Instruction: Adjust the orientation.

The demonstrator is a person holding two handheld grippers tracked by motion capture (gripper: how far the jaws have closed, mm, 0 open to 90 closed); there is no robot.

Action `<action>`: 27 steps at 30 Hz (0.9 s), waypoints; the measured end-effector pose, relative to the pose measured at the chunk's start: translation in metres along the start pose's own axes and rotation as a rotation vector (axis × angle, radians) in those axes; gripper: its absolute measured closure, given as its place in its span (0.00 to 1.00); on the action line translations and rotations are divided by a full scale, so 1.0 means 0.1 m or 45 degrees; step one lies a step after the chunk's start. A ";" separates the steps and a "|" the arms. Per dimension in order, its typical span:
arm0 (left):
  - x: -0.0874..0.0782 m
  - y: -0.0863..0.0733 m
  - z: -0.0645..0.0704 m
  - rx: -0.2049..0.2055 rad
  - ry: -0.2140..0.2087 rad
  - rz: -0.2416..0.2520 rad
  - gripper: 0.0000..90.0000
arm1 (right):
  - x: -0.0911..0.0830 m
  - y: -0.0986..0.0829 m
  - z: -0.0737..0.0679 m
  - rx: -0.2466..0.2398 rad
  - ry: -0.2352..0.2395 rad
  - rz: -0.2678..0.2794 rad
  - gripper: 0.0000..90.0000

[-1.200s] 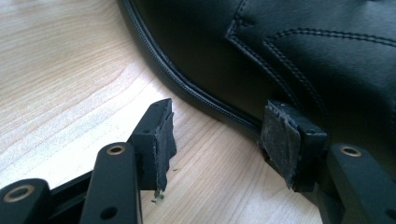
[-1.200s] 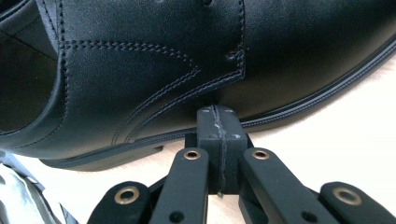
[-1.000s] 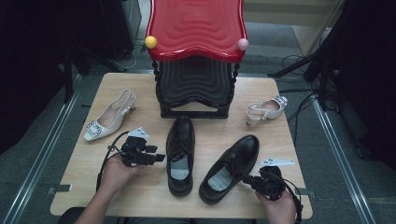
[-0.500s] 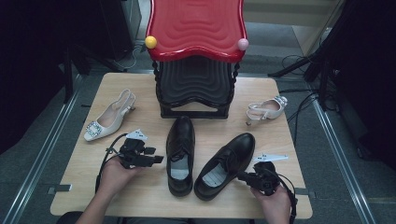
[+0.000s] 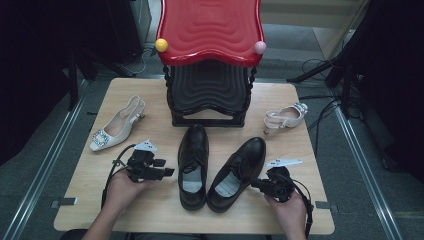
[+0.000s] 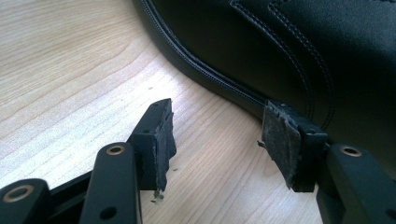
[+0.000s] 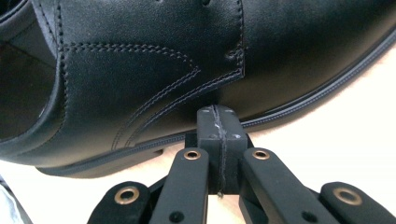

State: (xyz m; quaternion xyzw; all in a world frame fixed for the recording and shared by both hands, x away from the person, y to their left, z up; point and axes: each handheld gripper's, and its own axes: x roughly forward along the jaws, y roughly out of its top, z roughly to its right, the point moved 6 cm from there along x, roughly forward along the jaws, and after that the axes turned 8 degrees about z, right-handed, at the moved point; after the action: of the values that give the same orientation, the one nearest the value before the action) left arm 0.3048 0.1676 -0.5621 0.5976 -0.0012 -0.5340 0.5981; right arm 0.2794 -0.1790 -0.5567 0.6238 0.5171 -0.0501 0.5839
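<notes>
Two black leather shoes lie side by side at the table's front middle, toes pointing away: the left shoe (image 5: 193,165) straight, the right shoe (image 5: 239,171) angled with its heel close to the other. My left gripper (image 5: 169,172) is open just left of the left shoe. In the left gripper view, that gripper (image 6: 217,128) has bare wood between its pads and the left shoe (image 6: 289,51) beside the right pad. My right gripper (image 5: 254,184) is shut with nothing held. Its tips (image 7: 218,114) press against the right shoe (image 7: 154,65) just above the sole.
A red-topped black rack (image 5: 210,55) stands at the back middle of the wooden table (image 5: 150,210). A white heeled pump (image 5: 116,131) lies at the left, a white sandal (image 5: 286,117) at the right. Cables trail from both grippers.
The right gripper moved left with its shut tips against the right shoe, which slid and turned toward the left shoe. The left gripper stayed nearly still.
</notes>
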 end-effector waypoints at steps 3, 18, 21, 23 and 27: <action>0.01 0.00 0.00 0.004 0.000 -0.006 0.49 | 0.03 0.03 0.01 0.006 0.006 0.002 1.00; 0.03 0.00 0.03 0.002 -0.020 -0.009 0.49 | 0.17 0.17 0.01 -0.021 0.030 -0.006 1.00; 0.04 0.00 0.03 0.006 -0.022 -0.015 0.49 | 0.22 0.22 0.00 -0.041 0.031 -0.004 1.00; 0.04 -0.01 0.04 0.010 -0.026 -0.020 0.49 | 0.24 0.24 0.00 -0.053 0.031 -0.007 1.00; 0.06 -0.01 0.06 0.017 -0.031 -0.029 0.49 | 0.28 0.27 -0.01 -0.061 0.029 -0.013 1.00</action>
State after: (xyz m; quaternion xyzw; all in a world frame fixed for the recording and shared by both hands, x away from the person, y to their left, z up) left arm 0.3029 0.1594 -0.5653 0.5950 -0.0053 -0.5480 0.5878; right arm 0.3107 -0.1558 -0.5563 0.6075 0.5278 -0.0336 0.5926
